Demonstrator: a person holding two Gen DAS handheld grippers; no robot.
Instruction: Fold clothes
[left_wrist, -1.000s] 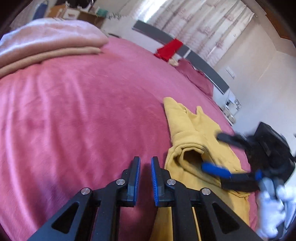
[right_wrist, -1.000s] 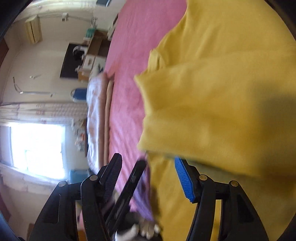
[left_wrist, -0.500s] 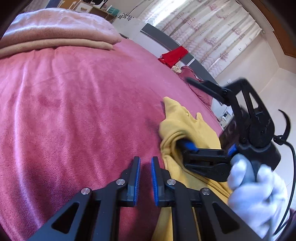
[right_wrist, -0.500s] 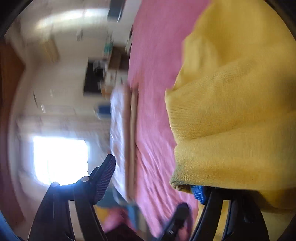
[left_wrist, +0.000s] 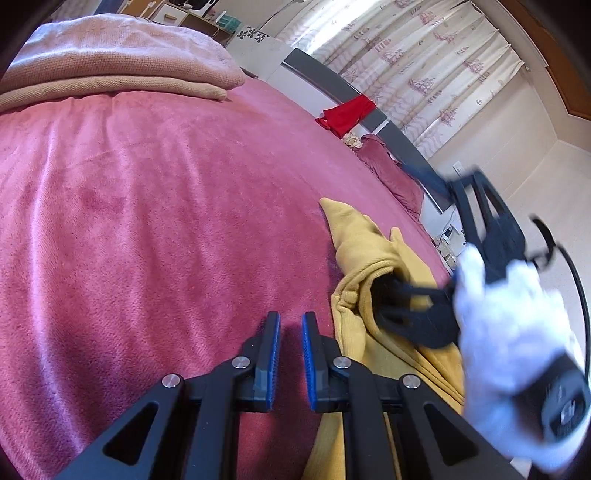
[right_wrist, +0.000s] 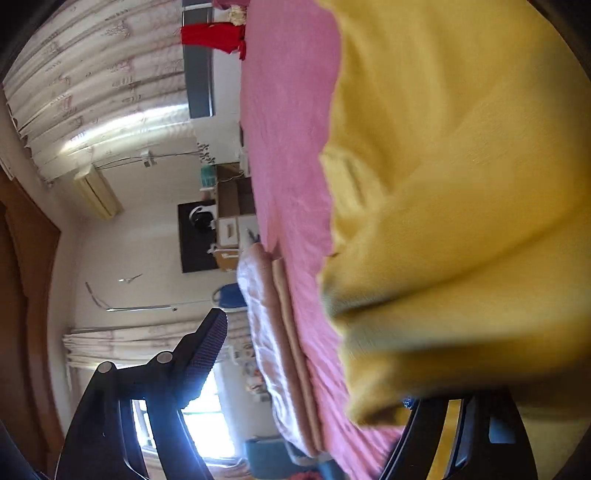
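A: How will the mustard-yellow knitted garment (left_wrist: 364, 242) handle?

B: I'd judge it light, soft and limp, with a fuzzy knit that shouldn't slip. It lies crumpled on the plush pink bedspread (left_wrist: 155, 206), just to the right of the left tool (left_wrist: 291, 330).

A: Where to take hold?

B: At the ribbed hem or cuff opening (left_wrist: 347, 295), where the cloth is doubled and thick. A pinch mid-panel would likely just stretch and sag.

A: And the tools?

B: The left tool's blue pads stand a narrow gap apart with nothing between them, poised over bare bedspread. The right tool (left_wrist: 417, 295) is spread wide: one finger is tucked inside the yellow opening, the other (right_wrist: 207, 347) stands free in the air, so it isn't clamped on anything

A: Counts?

B: One yellow garment in play, two tools, one white-gloved hand (left_wrist: 506, 325) in sight. Farther off sit two folded pieces stacked at the bed's far end (left_wrist: 122, 66), pale pink over tan, and one red cloth (left_wrist: 347, 114) draped on the grey headboard
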